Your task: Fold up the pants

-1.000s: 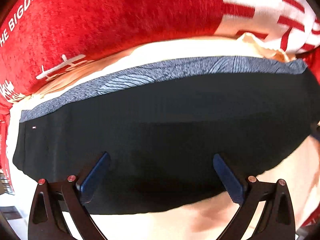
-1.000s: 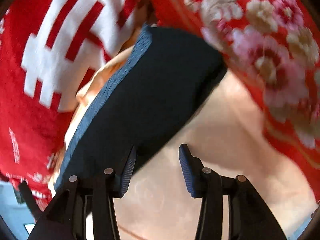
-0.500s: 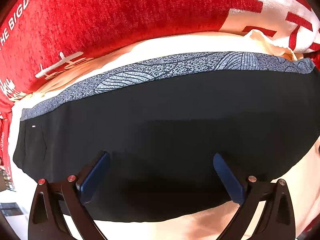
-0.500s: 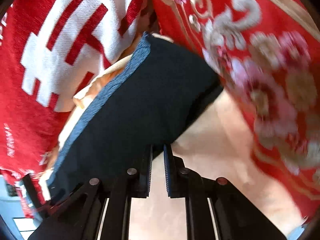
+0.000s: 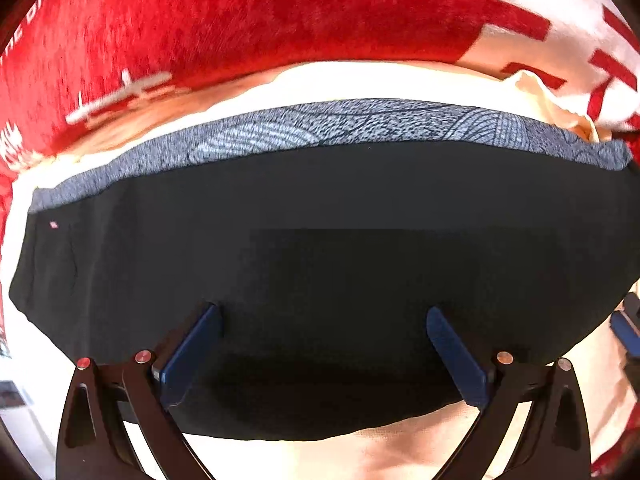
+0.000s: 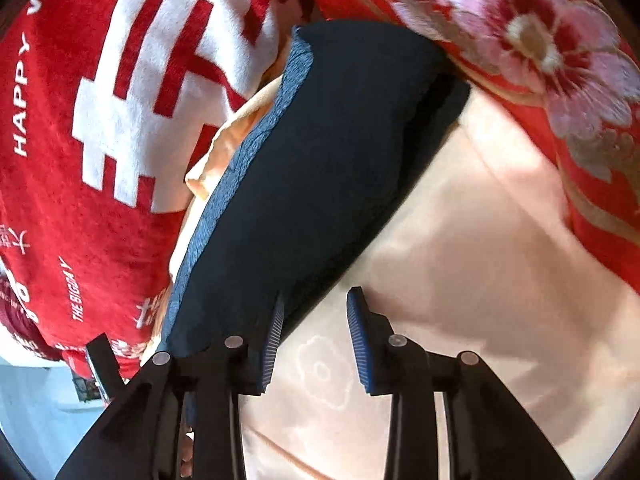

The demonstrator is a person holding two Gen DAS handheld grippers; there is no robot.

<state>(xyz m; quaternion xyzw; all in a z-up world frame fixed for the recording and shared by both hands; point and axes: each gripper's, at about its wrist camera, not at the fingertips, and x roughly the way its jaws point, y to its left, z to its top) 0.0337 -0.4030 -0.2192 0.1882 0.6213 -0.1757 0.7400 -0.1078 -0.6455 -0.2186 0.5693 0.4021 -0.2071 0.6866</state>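
The black pants (image 5: 320,248) lie folded on a pale peach sheet (image 5: 420,456), their blue-grey patterned waistband (image 5: 320,128) along the far edge. My left gripper (image 5: 324,356) is open wide and empty, hovering over the near part of the pants. In the right wrist view the pants (image 6: 320,168) run up the middle, waistband (image 6: 248,152) on the left. My right gripper (image 6: 314,344) is open and empty at the pants' near right edge, its left finger (image 6: 272,344) over the fabric edge, the right finger (image 6: 360,348) over the sheet.
A red plush blanket with white lettering (image 5: 240,20) lies just beyond the waistband and shows at left in the right wrist view (image 6: 100,100). A red cushion with embroidered flowers (image 6: 540,48) borders the pants at upper right. The peach sheet (image 6: 480,260) extends right.
My right gripper shut at the pants' edge half a second ago and has opened again, drawing back slightly. My left gripper stayed open and edged a little closer over the pants.
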